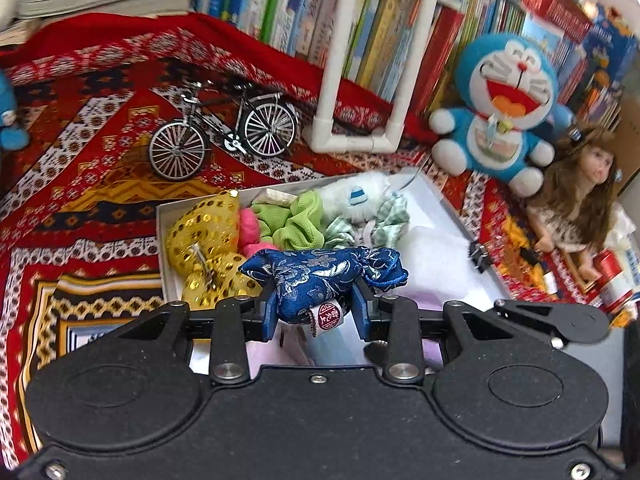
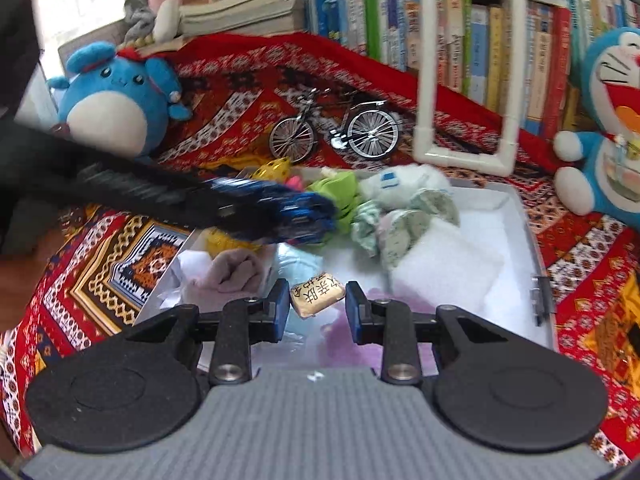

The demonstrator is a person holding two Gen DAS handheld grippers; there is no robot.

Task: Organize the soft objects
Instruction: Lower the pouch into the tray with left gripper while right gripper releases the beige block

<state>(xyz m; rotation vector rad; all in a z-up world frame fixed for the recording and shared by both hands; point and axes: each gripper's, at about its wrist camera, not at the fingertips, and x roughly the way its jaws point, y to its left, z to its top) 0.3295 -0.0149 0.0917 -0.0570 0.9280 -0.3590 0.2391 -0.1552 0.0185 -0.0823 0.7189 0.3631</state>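
Several soft items already fill the box (image 1: 448,208); left gripper (image 1: 316,312) clamps a blue pouch (image 1: 320,276) above it, right gripper (image 2: 317,308) closed, empty.

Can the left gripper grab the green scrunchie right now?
Probably not yet. The left gripper is shut on the blue brocade pouch, so it has no free jaws, and the pouch hangs just in front of the green scrunchie in the white box.
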